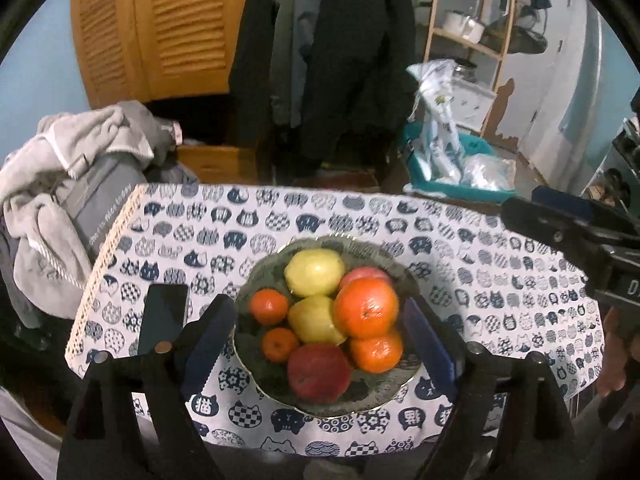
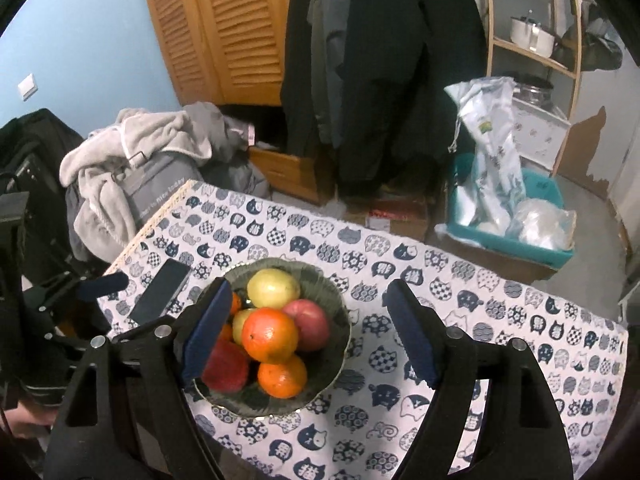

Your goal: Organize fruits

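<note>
Both claws are hanging released and empty above the counter (image 1: 500, 288): the left claw (image 1: 320, 344) is framing the fruit bowl (image 1: 256, 280) between its spread pads, and the right claw (image 2: 308, 336) is standing apart with only its left pad overlapping the bowl's near rim. All the fruit is lying heaped in that bowl, the big orange (image 1: 366, 308) on top of yellow apples, red apples and small tangerines, so the task is looking close to done. For any further tidying, a claw should be coming straight down on the top orange, closing gently, clear of the phone (image 1: 162, 318) beside the bowl.
</note>
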A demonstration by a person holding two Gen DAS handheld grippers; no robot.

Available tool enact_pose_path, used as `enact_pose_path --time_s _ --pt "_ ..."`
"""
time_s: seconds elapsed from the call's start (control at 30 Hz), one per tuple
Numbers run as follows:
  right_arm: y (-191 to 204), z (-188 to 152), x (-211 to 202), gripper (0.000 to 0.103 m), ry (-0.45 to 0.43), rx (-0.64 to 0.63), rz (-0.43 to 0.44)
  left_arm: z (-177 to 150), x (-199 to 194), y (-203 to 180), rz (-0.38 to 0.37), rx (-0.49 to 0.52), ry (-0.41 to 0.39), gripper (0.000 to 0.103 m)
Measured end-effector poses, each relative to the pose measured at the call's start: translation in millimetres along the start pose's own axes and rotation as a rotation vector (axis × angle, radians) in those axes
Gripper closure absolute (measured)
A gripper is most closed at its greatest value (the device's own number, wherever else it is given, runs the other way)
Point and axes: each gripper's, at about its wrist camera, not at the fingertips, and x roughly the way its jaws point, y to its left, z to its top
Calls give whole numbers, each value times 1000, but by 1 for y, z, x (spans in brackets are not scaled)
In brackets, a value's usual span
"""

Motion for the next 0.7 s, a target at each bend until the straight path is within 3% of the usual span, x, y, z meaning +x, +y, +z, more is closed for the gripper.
enact_pose_path --time_s 0.7 --pt "-17 -6 -50 23 -65 7 -32 14 -49 -35 -19 59 -101 3"
